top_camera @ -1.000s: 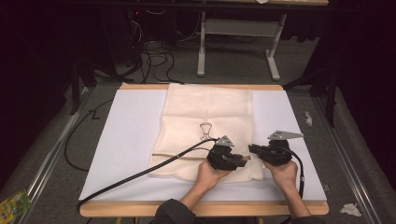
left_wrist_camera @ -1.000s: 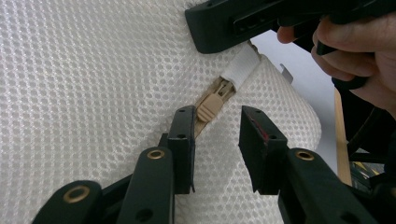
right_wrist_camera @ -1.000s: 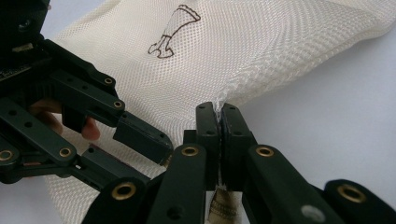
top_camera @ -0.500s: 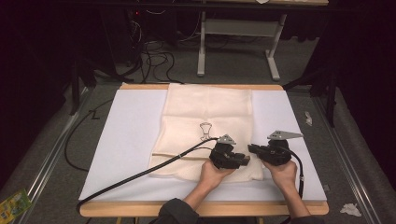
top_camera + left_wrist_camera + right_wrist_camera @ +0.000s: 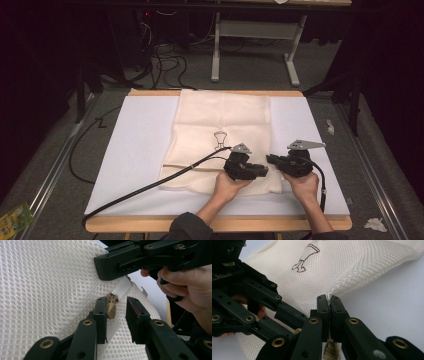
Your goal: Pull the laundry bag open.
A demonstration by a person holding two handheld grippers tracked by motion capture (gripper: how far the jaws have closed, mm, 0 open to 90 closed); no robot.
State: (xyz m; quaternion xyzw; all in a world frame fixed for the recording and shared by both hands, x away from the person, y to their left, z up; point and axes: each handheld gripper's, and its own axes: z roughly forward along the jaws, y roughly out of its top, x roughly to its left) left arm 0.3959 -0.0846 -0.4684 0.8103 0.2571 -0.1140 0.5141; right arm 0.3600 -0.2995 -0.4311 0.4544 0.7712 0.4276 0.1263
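Note:
A cream mesh bag (image 5: 220, 120) with a small dark outline drawing (image 5: 220, 138) lies flat on the white table (image 5: 140, 145). At its near right corner the two grippers meet tip to tip. My right gripper (image 5: 329, 298) is shut on the bag's seam edge (image 5: 337, 288). My left gripper (image 5: 116, 305) has just been closing its jaws. The tan zipper pull (image 5: 111, 308) sits between them, against the left jaw, with a gap to the other. A white tab (image 5: 122, 287) joins the pull to the right gripper (image 5: 125, 262) above it.
The left gripper's black cable (image 5: 150, 185) runs across the table to its near left corner. The wooden front edge (image 5: 150, 224) is close to the person's forearms. Beyond the table stand grey desk legs (image 5: 216, 50) and floor cables. A green packet (image 5: 15, 217) lies on the floor.

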